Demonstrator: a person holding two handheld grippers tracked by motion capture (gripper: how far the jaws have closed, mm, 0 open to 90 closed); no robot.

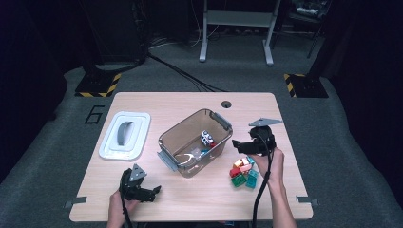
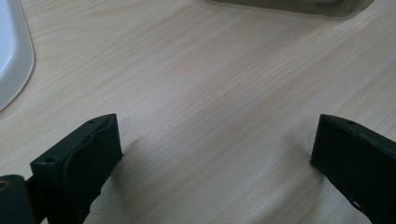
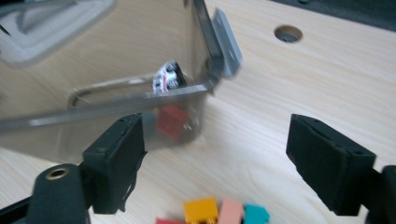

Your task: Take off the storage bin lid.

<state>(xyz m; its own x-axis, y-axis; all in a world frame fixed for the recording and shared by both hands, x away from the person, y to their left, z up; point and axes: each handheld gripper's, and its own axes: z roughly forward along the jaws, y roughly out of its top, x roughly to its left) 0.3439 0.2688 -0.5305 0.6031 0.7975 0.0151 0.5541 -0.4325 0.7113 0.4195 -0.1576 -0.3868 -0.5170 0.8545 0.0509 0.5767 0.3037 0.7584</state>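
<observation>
The right gripper, its jaws spread wide and empty, is held between the clear smoky plastic bin at the desk's middle and the pile of small coloured plastic bricks near the right edge, while the left gripper is held open over bare wood at the near edge.

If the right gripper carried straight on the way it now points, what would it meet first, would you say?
Most likely the clear plastic bin: its near corner and wall lie just ahead of the open right gripper, toward its left jaw. The toy bricks sit below that line. Depth is uncertain.
</observation>
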